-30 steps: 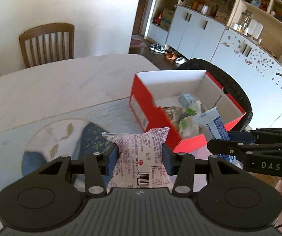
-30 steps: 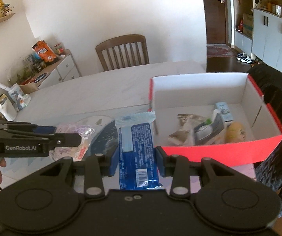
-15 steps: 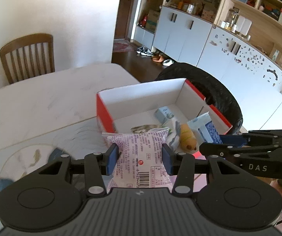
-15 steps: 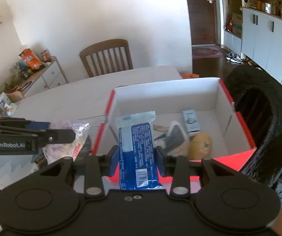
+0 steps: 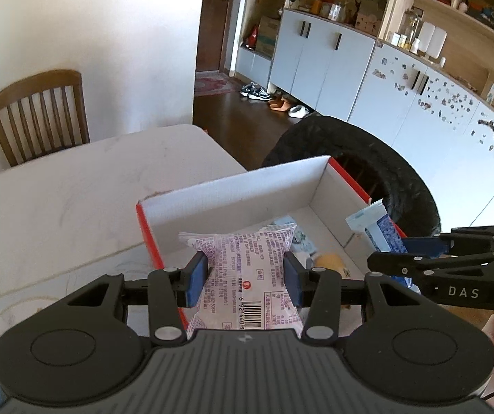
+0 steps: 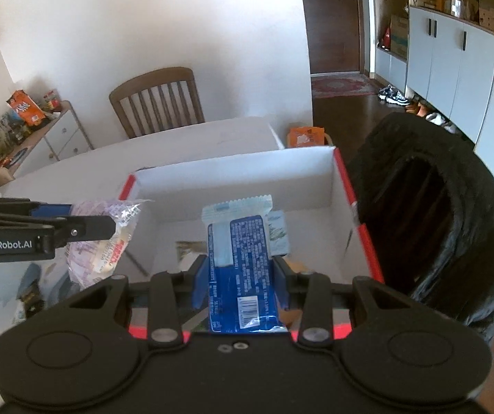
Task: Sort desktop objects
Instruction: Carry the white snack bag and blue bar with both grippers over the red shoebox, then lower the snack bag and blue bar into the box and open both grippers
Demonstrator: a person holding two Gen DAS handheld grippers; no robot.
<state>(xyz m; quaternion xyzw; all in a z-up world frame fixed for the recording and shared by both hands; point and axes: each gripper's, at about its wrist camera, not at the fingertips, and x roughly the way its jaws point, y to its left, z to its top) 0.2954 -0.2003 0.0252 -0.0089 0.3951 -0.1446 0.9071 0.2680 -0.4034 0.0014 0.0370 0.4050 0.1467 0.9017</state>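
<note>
Both tools have shifted over the red box (image 5: pixel 150 238) since a second ago; then they hung short of it over the desk (image 5: pixel 74 200). Left tool (image 5: pixel 245 272) is clamped on a purple-print snack pack (image 5: pixel 247 276), now above the box's near left corner. Right tool (image 6: pixel 240 272) grips a blue snack packet (image 6: pixel 240 269) upright over the box's middle. Inside the box lie a few wrapped items and a yellowish round thing (image 5: pixel 328 262), partly hidden. Box sits at the desk edge, black padded chair (image 6: pixel 454 214) just beside it.
</note>
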